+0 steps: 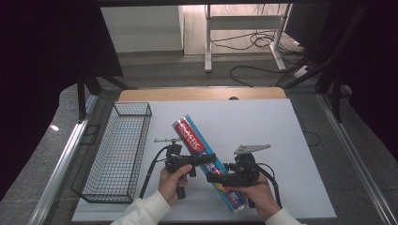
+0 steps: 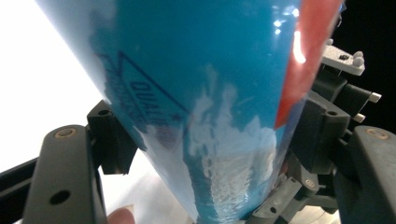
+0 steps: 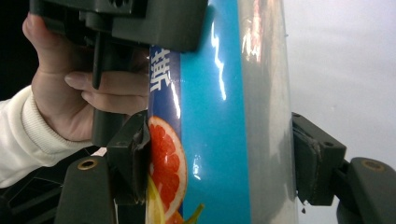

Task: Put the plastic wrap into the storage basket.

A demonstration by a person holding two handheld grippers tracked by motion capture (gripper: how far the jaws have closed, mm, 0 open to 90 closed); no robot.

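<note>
Object: long blue-and-red glossy cylindrical tube (image 1: 206, 161), lying diagonally over the white table sheet (image 1: 281, 140), just right of the black wire basket (image 1: 117, 154).
Left gripper (image 1: 204, 159): jaws closed against the tube's middle, one on each side.
Right gripper (image 1: 218, 178): jaws clamped across the tube nearer its lower end, pads (image 3: 140, 154) pressing the wrap.
Why two grips: judged, spaced holds keep a long slippery tube level and stop it rotating.
Basket: empty, left of the tube; possibly the destination.
Writing: "QUALI…" inside a printed triangle; white lettering on the red band, partly legible; one white character beside a grapefruit-slice picture (image 3: 168, 163).
Brand: cannot tell.
</note>
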